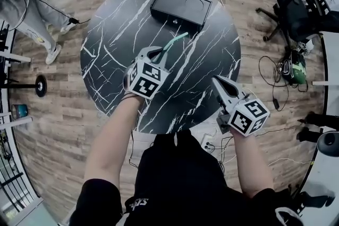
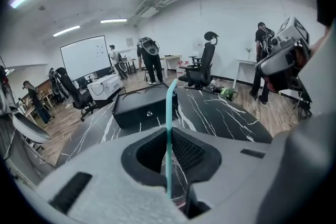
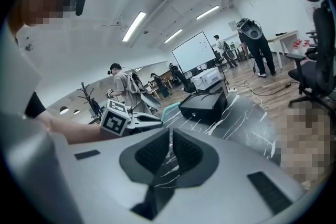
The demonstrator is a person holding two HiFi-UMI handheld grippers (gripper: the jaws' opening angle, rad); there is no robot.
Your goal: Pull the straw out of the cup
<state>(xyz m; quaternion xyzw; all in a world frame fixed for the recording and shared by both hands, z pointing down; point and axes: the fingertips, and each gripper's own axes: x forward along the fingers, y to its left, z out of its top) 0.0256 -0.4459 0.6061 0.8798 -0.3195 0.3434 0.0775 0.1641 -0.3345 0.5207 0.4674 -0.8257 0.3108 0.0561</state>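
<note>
Teal straw (image 2: 168,113) seemingly pinched by left gripper (image 1: 158,51); right gripper (image 1: 217,80) pressed together near table (image 1: 114,34) edge.

You are looking at a thin, pale teal straw (image 2: 168,139) that is standing almost upright in your left gripper view. Its short upper end is bending over at the top and pointing away from you. The pads of your left gripper (image 2: 169,150) are pinching its straight shaft on both sides. From your head view the straw is slanting out past the jaw tips, above the dark, white-veined table (image 1: 111,34). Its lower end is running down into the cup (image 2: 178,200), which is showing only as a sliver of clear rim just under the jaws. The rest of the cup is hiding beneath the gripper, so its shape and contents are staying unclear.
</note>
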